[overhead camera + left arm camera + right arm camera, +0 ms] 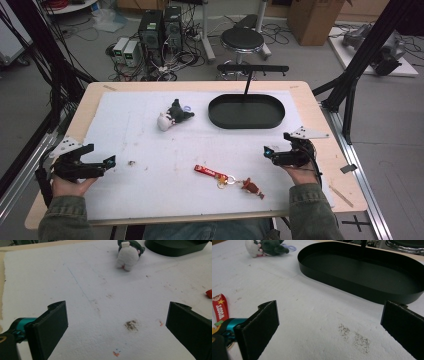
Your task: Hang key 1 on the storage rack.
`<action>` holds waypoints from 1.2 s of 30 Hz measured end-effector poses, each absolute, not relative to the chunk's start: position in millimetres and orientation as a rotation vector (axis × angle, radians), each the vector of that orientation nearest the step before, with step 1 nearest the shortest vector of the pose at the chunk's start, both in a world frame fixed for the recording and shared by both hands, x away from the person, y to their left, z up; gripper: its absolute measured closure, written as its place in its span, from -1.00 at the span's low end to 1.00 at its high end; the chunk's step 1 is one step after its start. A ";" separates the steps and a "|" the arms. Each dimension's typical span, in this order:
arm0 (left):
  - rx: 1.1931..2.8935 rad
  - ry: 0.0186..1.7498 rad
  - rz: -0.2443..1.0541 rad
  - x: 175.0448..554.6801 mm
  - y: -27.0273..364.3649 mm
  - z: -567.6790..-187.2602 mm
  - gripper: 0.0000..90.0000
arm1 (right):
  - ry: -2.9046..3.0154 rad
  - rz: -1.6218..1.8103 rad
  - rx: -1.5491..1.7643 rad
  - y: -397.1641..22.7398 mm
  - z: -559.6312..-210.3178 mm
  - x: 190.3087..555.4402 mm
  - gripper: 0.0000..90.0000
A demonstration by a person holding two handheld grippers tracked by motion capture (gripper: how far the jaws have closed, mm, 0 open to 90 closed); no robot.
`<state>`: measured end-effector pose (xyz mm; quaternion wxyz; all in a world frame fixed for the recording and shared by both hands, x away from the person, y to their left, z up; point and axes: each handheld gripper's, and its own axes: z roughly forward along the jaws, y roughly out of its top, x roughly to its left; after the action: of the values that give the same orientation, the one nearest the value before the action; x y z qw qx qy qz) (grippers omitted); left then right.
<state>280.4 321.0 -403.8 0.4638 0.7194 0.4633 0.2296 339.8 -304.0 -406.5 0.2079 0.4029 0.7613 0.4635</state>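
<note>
A small plush toy point(173, 115), dark green with a white belly, lies on the white mat point(150, 145) near the back middle; it appears too in the left gripper view point(128, 253) and the right gripper view point(265, 247). A black oval tray point(246, 111) sits empty behind it to the right point(362, 272). A red keychain strap with a ring and a small brown charm point(227, 178) lies near the front. My left gripper point(102, 165) rests open at the mat's left edge point(116, 327). My right gripper point(270, 152) rests open at the right point(329, 325), nothing between its jaws.
A black stand point(250, 75) rises from the tray's far side. The wooden table edge point(345, 190) shows around the mat. Beyond the table stand a stool point(242, 40), computer boxes and cables on the floor. Dark smudges mark the mat point(131, 325).
</note>
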 end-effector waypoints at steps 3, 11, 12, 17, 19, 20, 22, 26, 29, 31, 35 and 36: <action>1.772 1.134 0.567 280.4 321.4 -403.9 -0.90 | 2.128 1.291 1.123 -303.6 -406.7 339.4 -0.98; 1.784 1.132 0.571 280.8 320.9 -404.9 -0.90 | 2.130 1.289 1.121 -303.6 -407.0 339.8 -0.98; 1.786 1.131 0.570 280.7 321.5 -404.8 -0.90 | 2.128 1.287 1.120 -303.7 -407.0 340.1 -0.98; 1.779 1.132 0.569 280.9 321.8 -405.0 -0.90 | 2.133 1.289 1.125 -302.9 -407.4 340.0 -0.98; 1.780 1.133 0.566 280.9 321.7 -405.1 -0.90 | 2.140 1.287 1.128 -301.8 -407.8 340.0 -0.98; 1.785 1.132 0.566 280.9 321.8 -405.0 -0.90 | 2.144 1.283 1.121 -301.9 -407.9 340.3 -0.98; 1.785 1.132 0.564 281.4 321.8 -405.2 -0.90 | 2.146 1.286 1.116 -301.2 -408.1 340.6 -0.98; 1.785 1.134 0.562 281.9 322.1 -405.7 -0.90 | 2.153 1.297 1.114 -300.2 -408.2 340.7 -0.98; 1.787 1.136 0.569 282.1 322.6 -405.8 -0.90 | 2.162 1.291 1.110 -299.0 -408.2 341.1 -0.98; 1.791 1.135 0.569 282.2 322.9 -405.8 -0.90 | 2.182 1.282 1.100 -295.7 -407.7 340.6 -0.98; 1.791 1.137 0.566 282.8 322.3 -406.4 -0.90 | 2.204 1.261 1.093 -290.3 -406.6 340.3 -0.98; 1.798 1.136 0.571 282.9 322.1 -406.6 -0.90 | 2.217 1.244 1.080 -286.7 -406.2 340.5 -0.98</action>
<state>282.9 322.1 -406.6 0.4526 0.7281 0.4599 0.2312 340.5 -286.7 -406.2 0.1885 0.3841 0.7882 0.4424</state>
